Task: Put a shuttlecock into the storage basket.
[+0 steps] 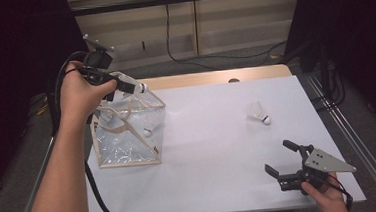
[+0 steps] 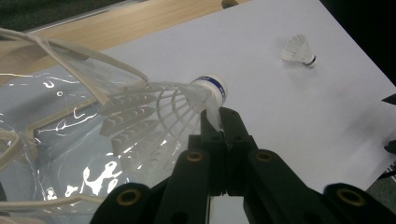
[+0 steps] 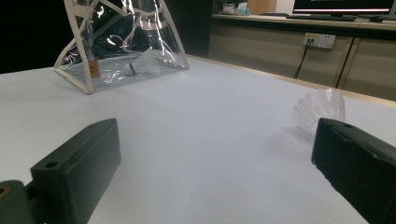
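Note:
My left gripper (image 1: 124,85) is raised over the table's left side, shut on the skirt of a white shuttlecock (image 1: 137,88) with a blue-banded cork. In the left gripper view the jaws (image 2: 219,116) pinch a feather of that shuttlecock (image 2: 187,100) just above the open top of a clear bag (image 2: 56,140) with beige trim. The bag (image 1: 124,150) stands on the table with a second shuttlecock (image 1: 147,131) inside. A third shuttlecock (image 1: 259,113) lies on the table at the right. My right gripper (image 1: 278,157) rests open near the front right corner, pointing toward it.
A white sheet (image 1: 219,154) covers the table, with a wooden strip (image 1: 214,77) along its back edge. The right gripper view shows the bag (image 3: 112,28) far left and the loose shuttlecock (image 3: 320,109) by the right jaw. Cables lie on the floor behind.

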`<act>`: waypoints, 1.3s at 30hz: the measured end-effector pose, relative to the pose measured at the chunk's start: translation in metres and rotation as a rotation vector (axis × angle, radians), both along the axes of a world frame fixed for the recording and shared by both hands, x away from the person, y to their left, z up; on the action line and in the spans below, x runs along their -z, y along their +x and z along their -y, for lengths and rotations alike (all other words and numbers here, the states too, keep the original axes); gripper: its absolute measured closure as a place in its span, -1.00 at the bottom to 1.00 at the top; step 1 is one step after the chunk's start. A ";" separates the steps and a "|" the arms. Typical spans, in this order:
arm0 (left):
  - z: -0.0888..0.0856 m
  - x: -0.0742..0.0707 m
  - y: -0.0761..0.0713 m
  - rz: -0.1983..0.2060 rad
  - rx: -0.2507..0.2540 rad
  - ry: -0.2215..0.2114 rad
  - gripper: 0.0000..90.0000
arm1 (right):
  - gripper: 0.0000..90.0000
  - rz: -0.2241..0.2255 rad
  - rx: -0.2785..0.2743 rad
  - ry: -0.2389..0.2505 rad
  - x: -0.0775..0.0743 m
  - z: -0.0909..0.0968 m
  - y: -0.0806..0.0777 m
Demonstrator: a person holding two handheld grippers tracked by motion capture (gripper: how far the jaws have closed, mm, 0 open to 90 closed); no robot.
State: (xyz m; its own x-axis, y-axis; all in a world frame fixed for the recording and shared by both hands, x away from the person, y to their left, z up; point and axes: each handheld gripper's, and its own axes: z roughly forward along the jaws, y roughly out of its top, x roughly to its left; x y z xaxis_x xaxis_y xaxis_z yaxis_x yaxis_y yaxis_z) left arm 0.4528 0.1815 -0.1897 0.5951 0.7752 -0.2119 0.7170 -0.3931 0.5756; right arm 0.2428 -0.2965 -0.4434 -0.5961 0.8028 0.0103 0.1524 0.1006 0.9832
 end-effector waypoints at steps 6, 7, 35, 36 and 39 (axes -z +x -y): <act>-0.004 0.000 0.000 0.007 -0.011 0.001 1.00 | -0.98 0.006 0.000 -0.004 0.000 0.000 0.000; -0.005 0.000 0.000 0.008 -0.014 0.003 1.00 | -0.98 0.006 0.000 -0.004 0.000 0.000 0.000; -0.029 0.001 0.000 0.020 -0.081 0.019 1.00 | -0.98 0.004 0.001 -0.004 0.000 0.000 0.000; -0.030 0.001 0.000 0.019 -0.081 0.021 1.00 | -0.98 0.004 0.001 -0.004 0.000 0.000 0.000; -0.032 0.001 0.000 0.022 -0.087 0.028 1.00 | -0.98 0.005 0.000 -0.004 0.000 0.000 0.000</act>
